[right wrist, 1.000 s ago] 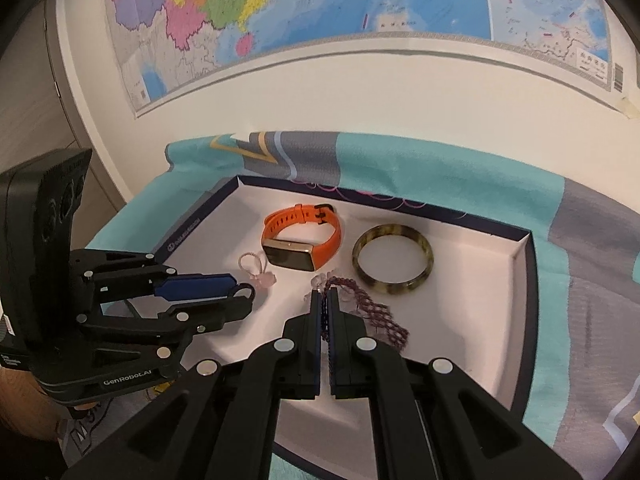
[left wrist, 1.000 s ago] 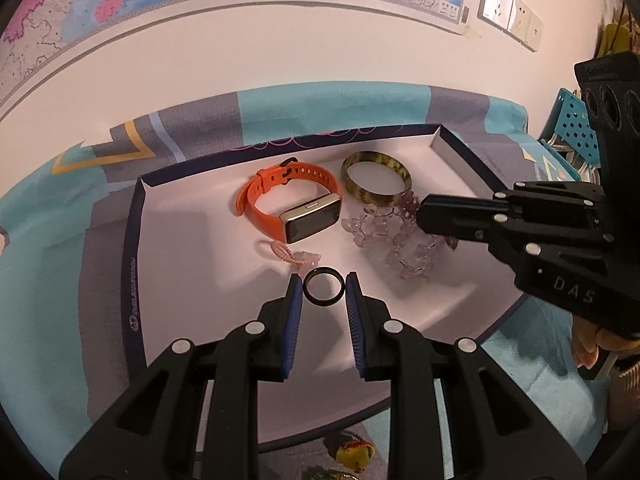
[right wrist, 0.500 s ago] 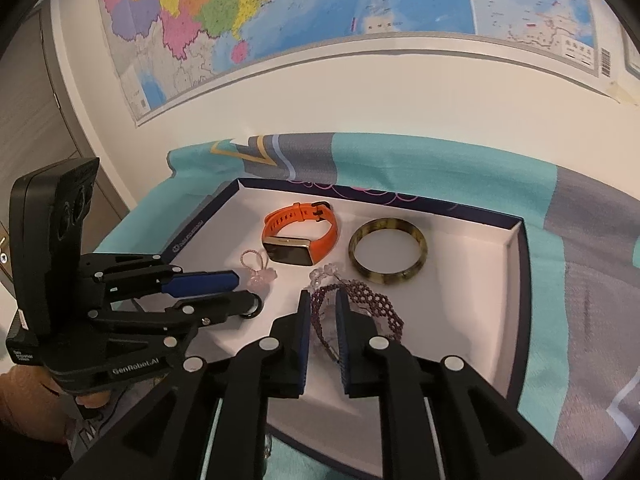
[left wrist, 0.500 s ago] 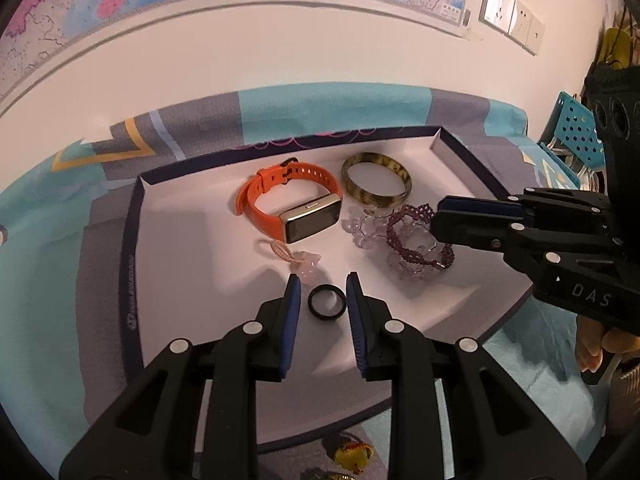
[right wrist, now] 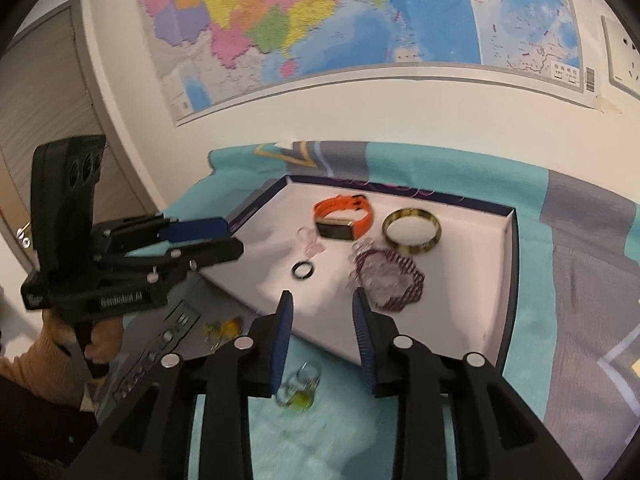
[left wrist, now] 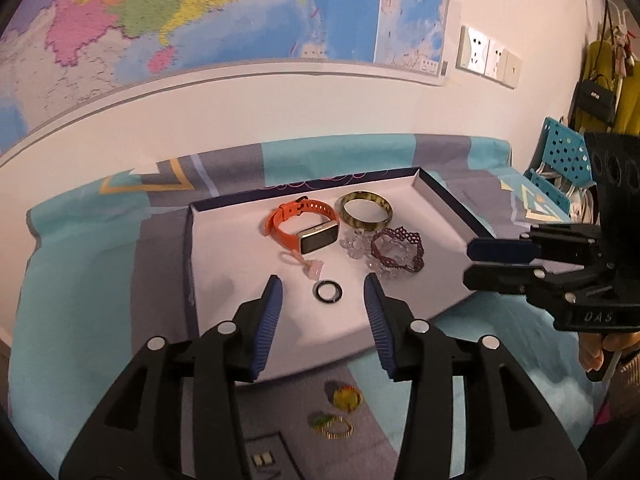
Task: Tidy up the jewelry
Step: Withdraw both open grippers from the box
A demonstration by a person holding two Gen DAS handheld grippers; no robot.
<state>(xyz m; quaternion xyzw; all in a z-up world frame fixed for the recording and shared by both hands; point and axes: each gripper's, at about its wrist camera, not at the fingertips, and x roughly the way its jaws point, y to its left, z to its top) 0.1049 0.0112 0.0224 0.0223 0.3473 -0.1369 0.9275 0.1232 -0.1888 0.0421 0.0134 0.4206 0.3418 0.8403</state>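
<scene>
A white tray (left wrist: 224,264) with a dark rim lies on a teal and grey cloth. In it are an orange watch (left wrist: 308,226), a tortoiseshell bangle (left wrist: 366,210), a clear bead bracelet (left wrist: 356,244), a purple beaded bracelet (left wrist: 398,250), a pink charm (left wrist: 310,266) and a black ring (left wrist: 329,292). My left gripper (left wrist: 324,300) is open and empty, raised above the tray's near edge with the ring between its fingers in view. My right gripper (right wrist: 322,320) is open and empty, near the tray's front edge; the purple bracelet (right wrist: 386,276) lies just beyond it.
Small yellow and green jewelry pieces (left wrist: 338,410) lie on the cloth in front of the tray, also in the right wrist view (right wrist: 298,390). A grey strip with buttons (right wrist: 160,340) lies at the left. A wall with a map stands behind. A teal basket (left wrist: 560,160) is at the right.
The left gripper opened, let go of the black ring in the tray and drew back. The right gripper opened wider, left the purple bracelet in the tray and pulled back and up.
</scene>
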